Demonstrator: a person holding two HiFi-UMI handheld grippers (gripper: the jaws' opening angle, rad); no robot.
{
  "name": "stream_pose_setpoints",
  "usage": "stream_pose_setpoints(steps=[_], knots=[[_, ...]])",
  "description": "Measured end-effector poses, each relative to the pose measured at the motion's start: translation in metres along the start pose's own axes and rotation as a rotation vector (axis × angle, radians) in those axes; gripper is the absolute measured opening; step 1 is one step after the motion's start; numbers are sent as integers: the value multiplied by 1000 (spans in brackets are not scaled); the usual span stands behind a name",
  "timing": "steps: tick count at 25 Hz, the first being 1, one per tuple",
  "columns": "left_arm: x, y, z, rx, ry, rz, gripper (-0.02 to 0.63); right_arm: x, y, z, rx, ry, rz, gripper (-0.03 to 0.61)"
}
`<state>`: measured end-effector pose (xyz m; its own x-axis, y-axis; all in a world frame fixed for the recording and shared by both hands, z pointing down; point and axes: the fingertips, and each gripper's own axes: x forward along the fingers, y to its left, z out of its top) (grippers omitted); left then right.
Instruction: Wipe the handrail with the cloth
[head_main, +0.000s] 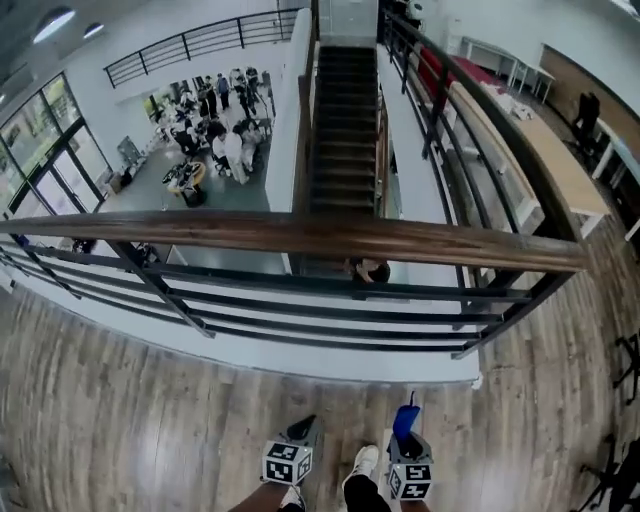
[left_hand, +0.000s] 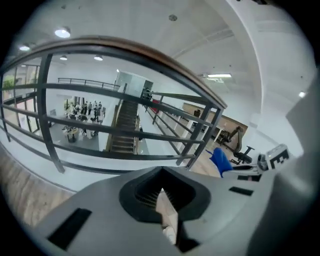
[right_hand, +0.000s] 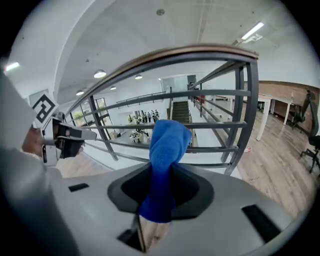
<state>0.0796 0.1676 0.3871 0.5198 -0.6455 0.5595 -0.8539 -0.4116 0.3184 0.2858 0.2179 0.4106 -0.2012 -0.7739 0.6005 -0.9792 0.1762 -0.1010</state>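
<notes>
A long brown wooden handrail runs across the head view on top of dark metal railing bars. It arcs above both gripper views. A blue cloth sticks up from my right gripper, whose jaws are shut on it. That cloth shows as a small blue tuft at the bottom of the head view, well short of the rail. My left gripper is shut with nothing in it, low at the bottom centre beside the right one.
Wood-plank floor lies between me and the railing. Beyond the rail is a drop to a lower hall with people and a staircase. The rail corners at the right, where desks stand.
</notes>
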Motion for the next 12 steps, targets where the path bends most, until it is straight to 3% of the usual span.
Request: stream_pose_setpoints(steps=[7, 12], knots=[[-167, -7, 48, 75, -105, -33, 3, -135, 120, 68, -28, -150, -10, 110], [-248, -19, 53, 176, -169, -54, 3, -193, 187, 73, -85, -210, 9, 110]])
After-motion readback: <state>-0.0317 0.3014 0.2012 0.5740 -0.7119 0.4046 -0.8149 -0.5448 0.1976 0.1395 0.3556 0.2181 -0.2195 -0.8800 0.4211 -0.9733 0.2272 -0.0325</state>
